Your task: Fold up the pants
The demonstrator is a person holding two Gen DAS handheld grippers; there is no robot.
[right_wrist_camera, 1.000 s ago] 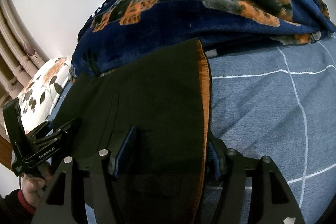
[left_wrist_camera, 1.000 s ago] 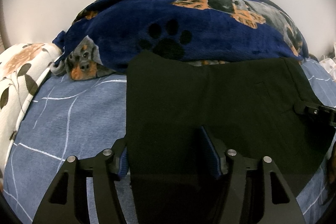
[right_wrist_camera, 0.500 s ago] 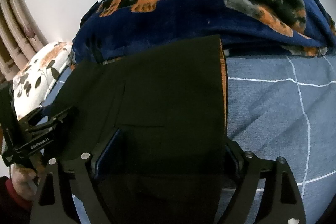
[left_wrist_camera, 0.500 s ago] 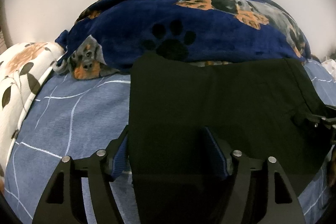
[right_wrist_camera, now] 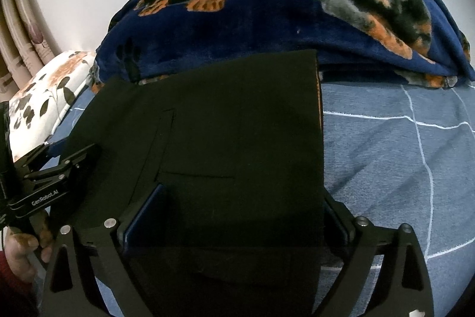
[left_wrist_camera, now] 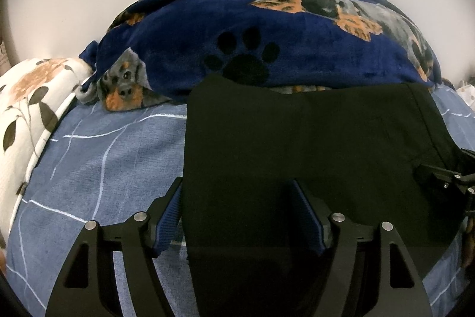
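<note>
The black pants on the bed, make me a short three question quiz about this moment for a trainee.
1. True or false: the black pants lie folded on the blue checked bedsheet.
2. Which item sits just beyond the pants' far edge? A) a laundry basket B) the navy dog-print blanket C) a wooden chair
3. Fill in: the pants' near edge lies between the fingers of the left hand-held gripper and the right hand-held gripper, and neither one's pads ____ the cloth.

Key: 1 true. 2 B. 3 press; the right gripper's jaws are opening.
</note>
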